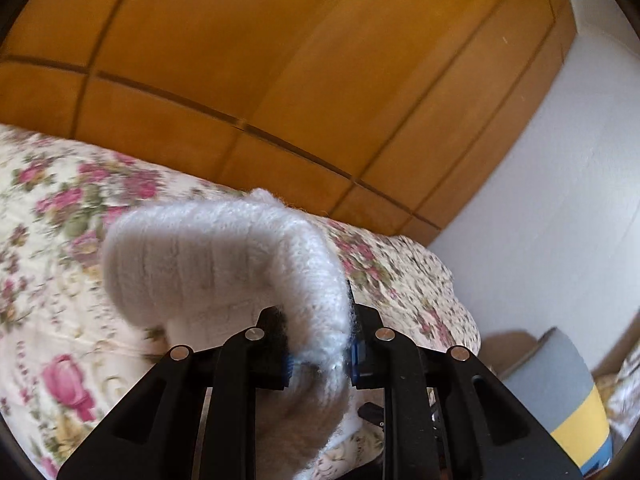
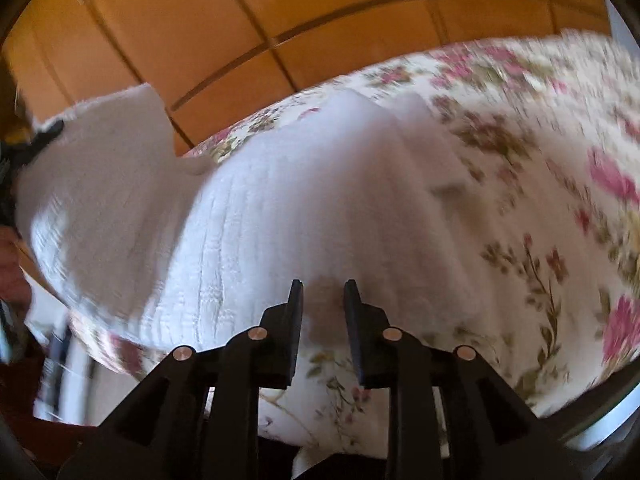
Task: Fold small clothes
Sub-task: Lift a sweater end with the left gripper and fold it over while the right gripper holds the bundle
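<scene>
A white knitted garment (image 1: 224, 256) is pinched between the pads of my left gripper (image 1: 318, 344), which is shut on a fold of it and holds it up off the floral bedspread (image 1: 48, 240). Seen from the right wrist, the same garment (image 2: 300, 200) lies spread on the bedspread (image 2: 540, 220), with its left part (image 2: 100, 184) lifted into the air. My right gripper (image 2: 323, 292) hovers just over the garment's near edge, its fingers a little apart with no cloth between them.
A wooden wardrobe (image 1: 240, 60) stands behind the bed. A white wall (image 1: 560, 200) is at the right, and a grey and yellow round object (image 1: 560, 392) sits beside the bed's corner. A person's hand shows at the far left edge (image 2: 10, 272).
</scene>
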The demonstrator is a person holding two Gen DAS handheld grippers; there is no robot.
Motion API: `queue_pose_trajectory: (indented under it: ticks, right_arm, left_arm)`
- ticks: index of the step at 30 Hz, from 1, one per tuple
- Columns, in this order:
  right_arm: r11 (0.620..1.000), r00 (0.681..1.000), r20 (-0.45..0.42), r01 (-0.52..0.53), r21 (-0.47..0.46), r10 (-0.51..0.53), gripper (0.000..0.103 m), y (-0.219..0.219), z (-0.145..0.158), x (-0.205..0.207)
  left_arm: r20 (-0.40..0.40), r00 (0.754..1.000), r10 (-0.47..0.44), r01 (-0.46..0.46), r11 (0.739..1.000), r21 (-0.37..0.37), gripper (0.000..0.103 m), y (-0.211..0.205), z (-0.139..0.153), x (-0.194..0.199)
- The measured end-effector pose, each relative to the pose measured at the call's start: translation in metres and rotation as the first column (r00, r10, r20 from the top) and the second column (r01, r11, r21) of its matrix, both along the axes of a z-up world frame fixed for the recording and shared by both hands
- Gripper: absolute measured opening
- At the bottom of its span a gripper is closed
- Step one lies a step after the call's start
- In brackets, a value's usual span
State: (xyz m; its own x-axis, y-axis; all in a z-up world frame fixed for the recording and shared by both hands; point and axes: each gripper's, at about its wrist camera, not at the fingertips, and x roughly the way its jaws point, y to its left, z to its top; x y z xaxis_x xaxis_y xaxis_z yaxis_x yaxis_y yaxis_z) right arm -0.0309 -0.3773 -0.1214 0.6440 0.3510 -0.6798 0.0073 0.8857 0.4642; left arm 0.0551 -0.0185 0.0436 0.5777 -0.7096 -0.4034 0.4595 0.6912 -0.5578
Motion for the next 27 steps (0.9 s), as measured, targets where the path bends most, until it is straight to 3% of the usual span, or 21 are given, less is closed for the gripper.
queue_pose_trajectory:
  ticks: [3, 7, 12, 17, 22, 24, 27]
  right_arm:
    - [0.995, 1.0, 0.003, 0.019, 0.095, -0.019, 0.033, -0.017, 0.0, -0.008]
    - [0.997, 0.999, 0.01, 0.04, 0.068, -0.041, 0.034, -0.026, 0.004, -0.016]
    - [0.995, 0.997, 0.022, 0.073, 0.072, -0.075, 0.034, -0.037, 0.009, -0.021]
    - [0.993, 0.995, -0.004, 0.1, 0.07, -0.1, 0.032, -0.047, 0.0, -0.021]
    - [0.989, 0.993, -0.006, 0.116, 0.097, -0.116, 0.033, -0.054, -0.002, -0.022]
    - [0.987, 0.992, -0.006, 0.124, 0.099, -0.124, 0.034, -0.056, -0.002, -0.023]
    - [0.986, 0.991, -0.007, 0.132, 0.103, -0.132, 0.035, -0.059, -0.002, -0.024]
  left_arm:
    - [-0.008, 1.0, -0.026, 0.026, 1.0, 0.016, 0.019, -0.029, -0.004, 0.007]
    - [-0.035, 0.999, -0.021, 0.023, 0.999, 0.033, 0.019, -0.068, -0.015, 0.02]
    - [-0.026, 0.998, -0.065, 0.068, 0.988, 0.138, 0.019, -0.121, -0.036, 0.029]
    - [-0.039, 0.992, -0.117, 0.123, 0.951, 0.283, 0.019, -0.175, -0.064, 0.034]
    - [-0.097, 0.98, -0.173, 0.196, 0.916, 0.349, 0.019, -0.213, -0.092, 0.032]
    - [-0.115, 0.973, -0.202, 0.23, 0.905, 0.358, 0.023, -0.22, -0.098, 0.025]
    - [-0.109, 0.955, -0.276, 0.296, 0.918, 0.264, 0.045, -0.214, -0.093, 0.013]
